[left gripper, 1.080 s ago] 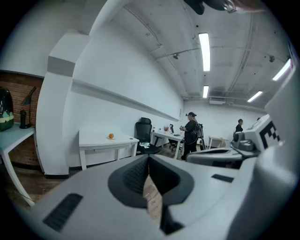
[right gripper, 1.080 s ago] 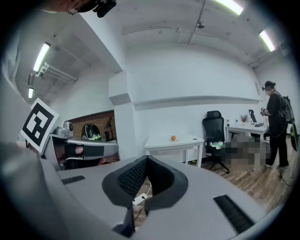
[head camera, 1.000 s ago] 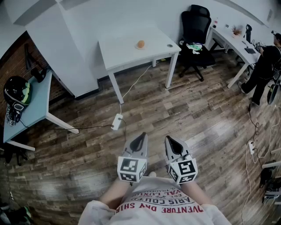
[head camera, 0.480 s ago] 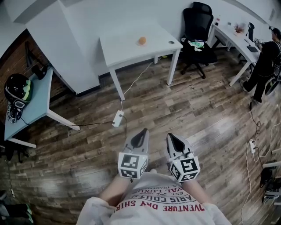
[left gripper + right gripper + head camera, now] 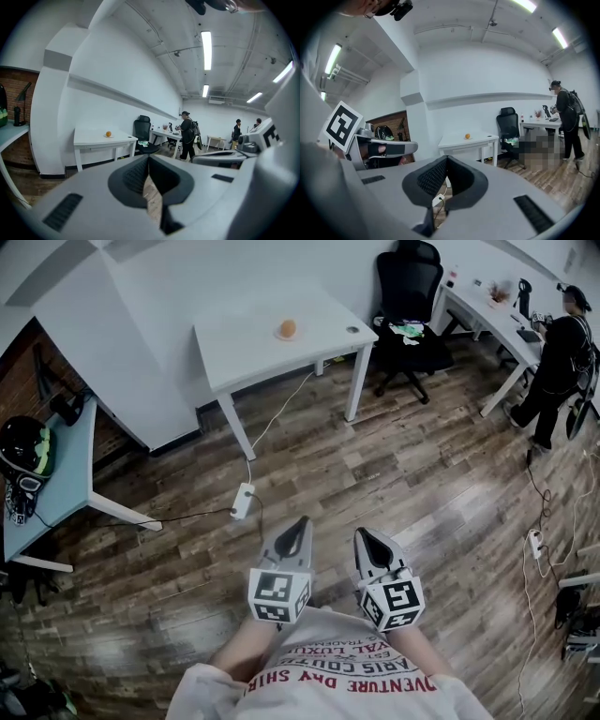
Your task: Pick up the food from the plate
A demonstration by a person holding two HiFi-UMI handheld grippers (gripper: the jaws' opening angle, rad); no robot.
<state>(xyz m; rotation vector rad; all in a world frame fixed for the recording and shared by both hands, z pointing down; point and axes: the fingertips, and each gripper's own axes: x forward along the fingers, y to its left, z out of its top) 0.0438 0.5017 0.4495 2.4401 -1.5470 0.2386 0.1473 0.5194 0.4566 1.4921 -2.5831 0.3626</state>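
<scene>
Head view, from left to right: a dark helmet is seen on a pale blue desk at the left edge, in front of a brick wall. Further in, a white desk is set against the white wall. The food, a small round orange thing, is seen on a plate near the far edge of that desk, well apart from both claws. A small dark round object lies near the desk's right corner. A white power strip lies on the wooden floor below, with its cable run up towards the desk.

Near the bottom, the left claw and the right claw are held side by side above the floor, each bearing a cube with a black-and-white square marker. Below them, red print is seen upside down on a white shirt; only "VENTURE DAY" can be read with any certainty. At the right, a black office chair, a second white desk and a standing person in dark clothes are seen.

In the left gripper view the left claw's jaws are closed together with nothing between them, and the food is seen far off on the white desk. In the right gripper view the right claw's jaws are likewise closed on nothing, and the food is seen beyond them on the same desk.
</scene>
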